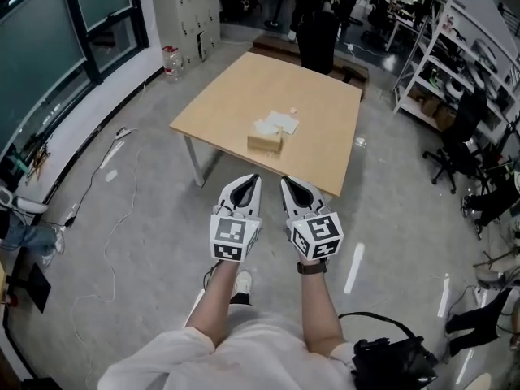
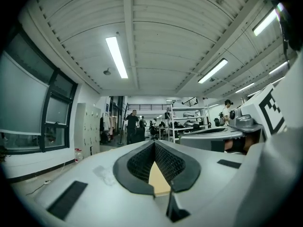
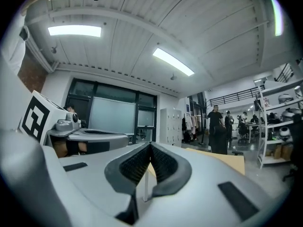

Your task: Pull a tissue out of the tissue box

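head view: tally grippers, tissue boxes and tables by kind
hand-held gripper: 2 (left hand-held gripper, right hand-held gripper)
tissue box: 1
table: 1
total: 4

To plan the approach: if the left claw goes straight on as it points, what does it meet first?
Probably nothing near: the left claw points level, seemingly above the table, so it would pass over the tissue box. Height is hard to judge.
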A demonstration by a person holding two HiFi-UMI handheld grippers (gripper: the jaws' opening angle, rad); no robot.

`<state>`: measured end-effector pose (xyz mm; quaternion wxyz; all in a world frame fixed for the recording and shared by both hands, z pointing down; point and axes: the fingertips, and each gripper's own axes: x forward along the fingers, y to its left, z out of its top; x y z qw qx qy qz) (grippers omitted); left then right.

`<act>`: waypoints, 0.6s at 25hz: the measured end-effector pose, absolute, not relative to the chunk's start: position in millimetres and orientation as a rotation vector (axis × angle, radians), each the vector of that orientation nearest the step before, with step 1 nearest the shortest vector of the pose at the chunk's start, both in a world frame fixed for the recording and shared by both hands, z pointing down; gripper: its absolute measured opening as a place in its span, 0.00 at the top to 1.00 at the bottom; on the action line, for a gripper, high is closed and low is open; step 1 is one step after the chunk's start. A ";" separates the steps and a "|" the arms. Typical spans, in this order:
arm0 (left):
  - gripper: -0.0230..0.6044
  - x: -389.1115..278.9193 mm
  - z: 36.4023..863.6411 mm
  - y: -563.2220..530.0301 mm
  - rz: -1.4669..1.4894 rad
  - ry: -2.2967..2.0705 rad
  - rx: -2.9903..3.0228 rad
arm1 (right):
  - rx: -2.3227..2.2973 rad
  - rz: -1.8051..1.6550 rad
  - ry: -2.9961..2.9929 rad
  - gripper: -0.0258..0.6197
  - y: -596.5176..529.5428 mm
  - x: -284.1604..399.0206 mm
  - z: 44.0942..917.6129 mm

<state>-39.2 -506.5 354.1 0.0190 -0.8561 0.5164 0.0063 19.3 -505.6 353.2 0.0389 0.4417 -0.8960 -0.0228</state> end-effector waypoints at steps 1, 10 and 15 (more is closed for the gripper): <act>0.98 -51.6 348.2 -524.8 0.023 1.612 -2.640 | 1.347 -0.090 -2.752 0.96 -523.1 9.0 346.8; 0.98 -95.7 345.6 -652.1 0.039 1.560 -2.667 | 1.347 -0.117 -2.728 0.96 -645.0 -44.6 350.4; 0.98 -76.8 363.8 -698.8 0.030 1.511 -2.732 | 1.445 -0.055 -2.681 0.96 -699.0 -16.1 364.0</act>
